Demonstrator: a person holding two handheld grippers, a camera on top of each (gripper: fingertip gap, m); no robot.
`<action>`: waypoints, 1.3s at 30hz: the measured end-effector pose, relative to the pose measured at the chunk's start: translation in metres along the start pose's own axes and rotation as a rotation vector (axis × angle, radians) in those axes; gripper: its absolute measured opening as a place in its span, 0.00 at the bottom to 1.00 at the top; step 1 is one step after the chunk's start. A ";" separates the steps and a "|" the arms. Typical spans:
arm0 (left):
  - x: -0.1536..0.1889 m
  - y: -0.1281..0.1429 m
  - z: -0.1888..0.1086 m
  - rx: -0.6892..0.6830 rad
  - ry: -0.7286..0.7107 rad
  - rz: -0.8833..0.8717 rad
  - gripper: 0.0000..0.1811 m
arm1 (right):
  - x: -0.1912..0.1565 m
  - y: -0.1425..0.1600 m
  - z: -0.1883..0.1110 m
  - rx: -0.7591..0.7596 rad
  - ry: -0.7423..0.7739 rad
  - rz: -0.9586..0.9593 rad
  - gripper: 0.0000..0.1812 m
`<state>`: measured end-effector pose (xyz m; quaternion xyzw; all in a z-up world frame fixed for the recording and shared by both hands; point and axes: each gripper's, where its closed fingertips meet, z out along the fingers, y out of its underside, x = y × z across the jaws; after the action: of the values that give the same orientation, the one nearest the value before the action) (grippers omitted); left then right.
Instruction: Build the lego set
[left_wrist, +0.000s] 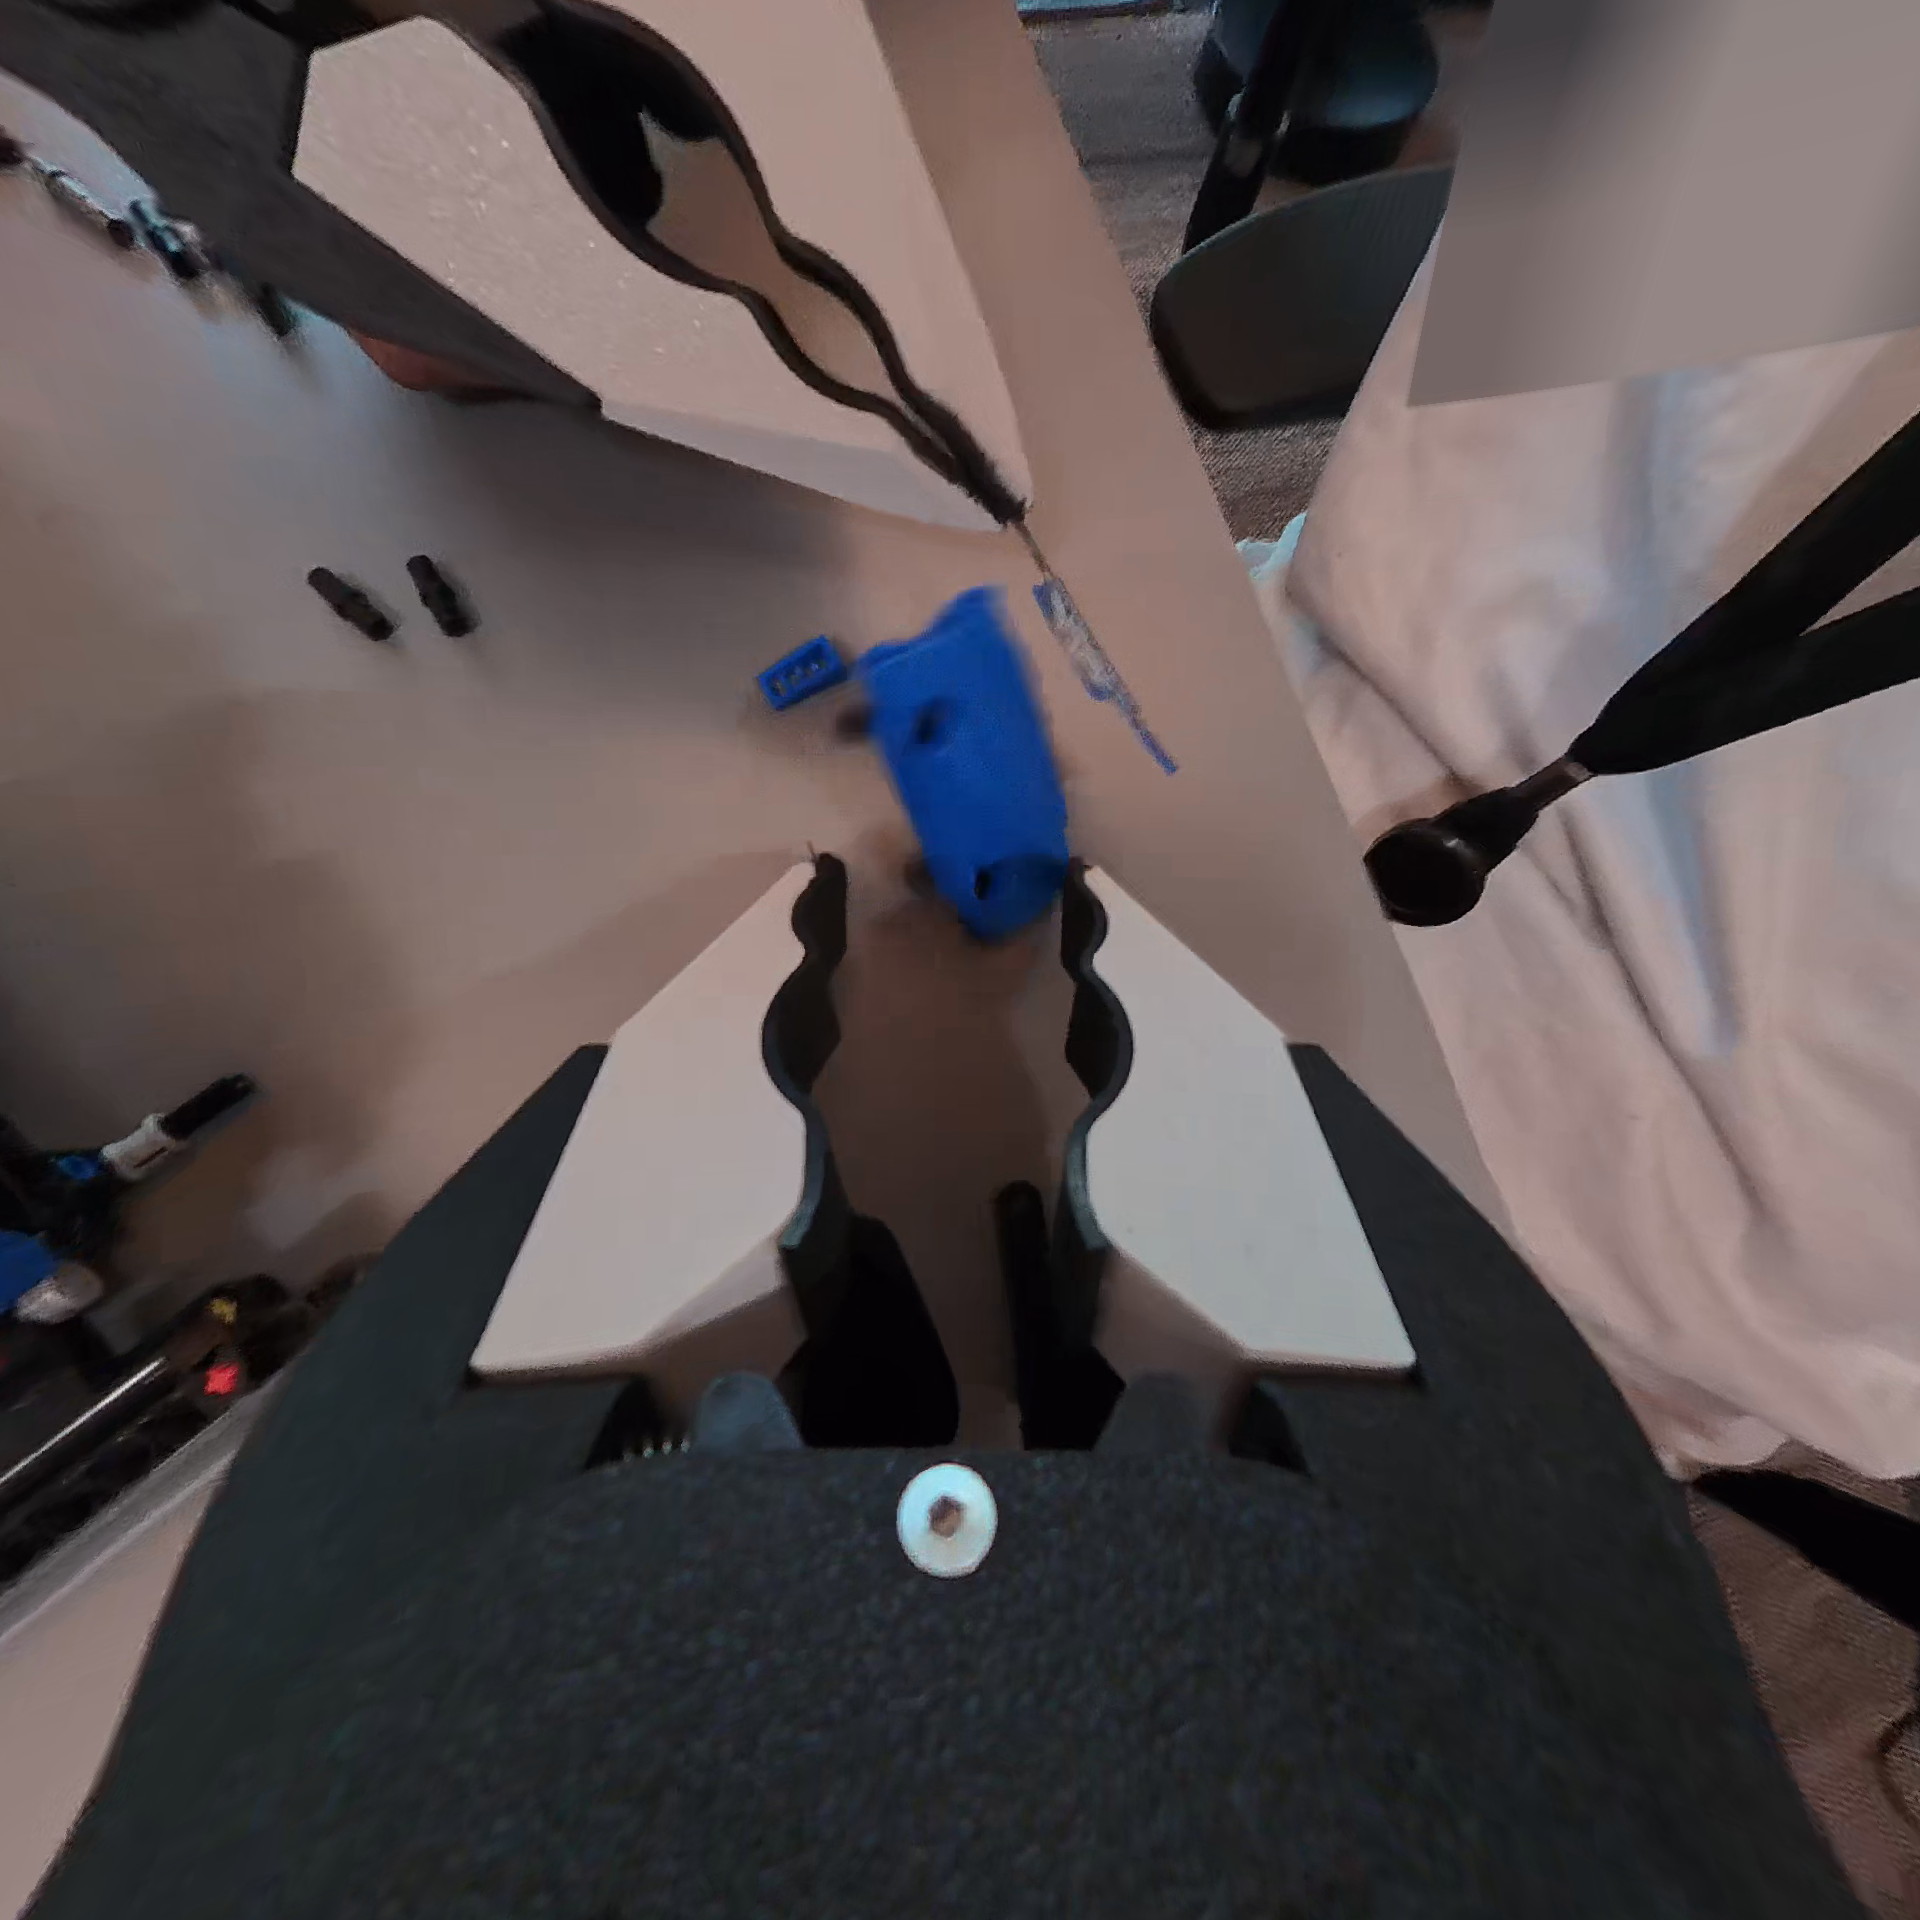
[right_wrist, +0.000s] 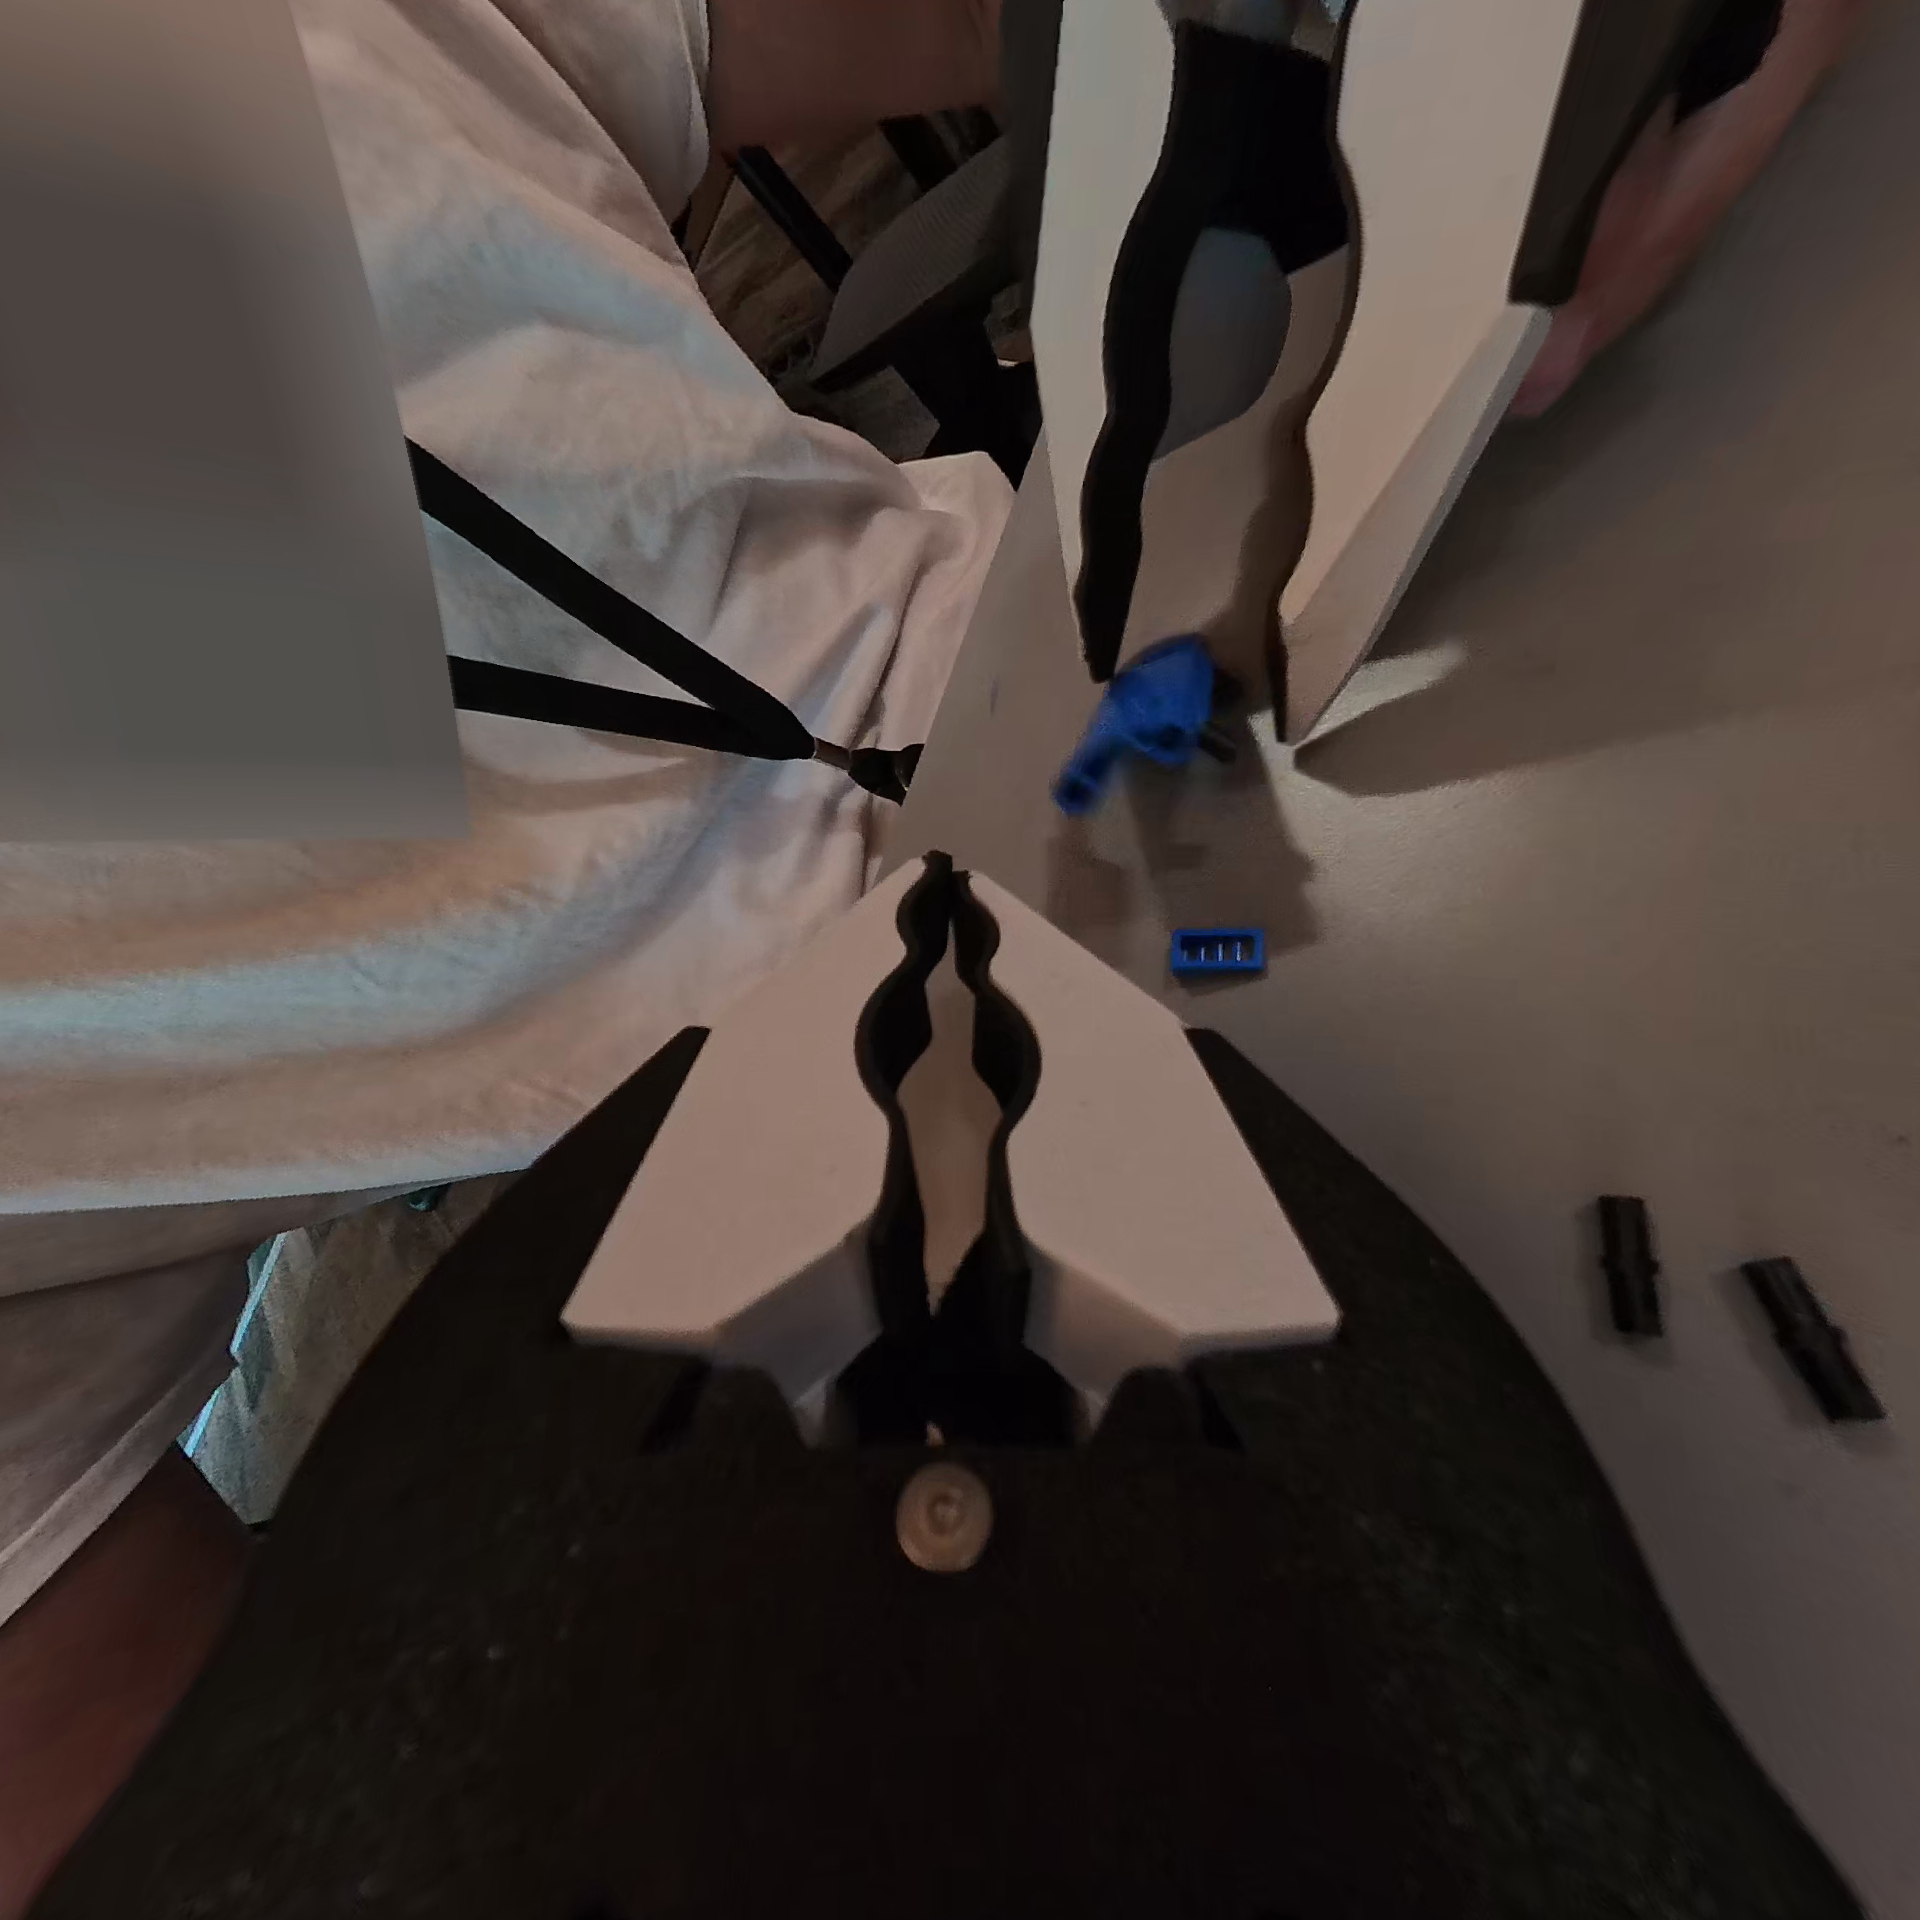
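A blue Lego panel piece (left_wrist: 966, 769) lies on the pale table (left_wrist: 520, 790), blurred. My left gripper (left_wrist: 951, 868) is open just behind it, jaws well apart, and the piece's near end touches the right fingertip (left_wrist: 1075, 883). In the right wrist view the piece (right_wrist: 1143, 707) sits between the left gripper's tips (right_wrist: 1190, 696). My right gripper (right_wrist: 940, 862) is shut, tips pressed together over the table's edge. I cannot make out anything held in it. It also shows in the left wrist view (left_wrist: 1013, 509), just beyond the blue piece.
A small blue plate (left_wrist: 798, 670) (right_wrist: 1221, 951) lies beside the panel piece. Two black pins (left_wrist: 353, 603) (left_wrist: 442, 594) lie further out. A heap of loose parts (left_wrist: 62, 1268) sits at the left. A person in a white shirt with a black lanyard (left_wrist: 1423, 873) sits at the table edge. Tip to tip, the grippers are about 6 cm apart.
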<state>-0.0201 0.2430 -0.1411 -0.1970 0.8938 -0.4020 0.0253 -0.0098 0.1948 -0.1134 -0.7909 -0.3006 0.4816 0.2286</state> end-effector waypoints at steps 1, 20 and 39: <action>-0.005 0.004 -0.001 -0.027 -0.031 0.021 0.19 | 0.000 0.000 0.000 0.001 0.000 0.002 0.00; 0.060 -0.012 -0.034 -0.007 -0.148 0.085 0.23 | 0.005 -0.007 -0.010 0.055 0.016 -0.001 0.00; 0.089 -0.025 0.015 -0.068 -0.141 -0.057 0.03 | -0.002 -0.016 -0.008 0.077 0.035 -0.055 0.00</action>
<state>-0.0903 0.1844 -0.1223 -0.2510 0.8970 -0.3570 0.0702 -0.0070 0.2041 -0.0985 -0.7812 -0.2994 0.4723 0.2776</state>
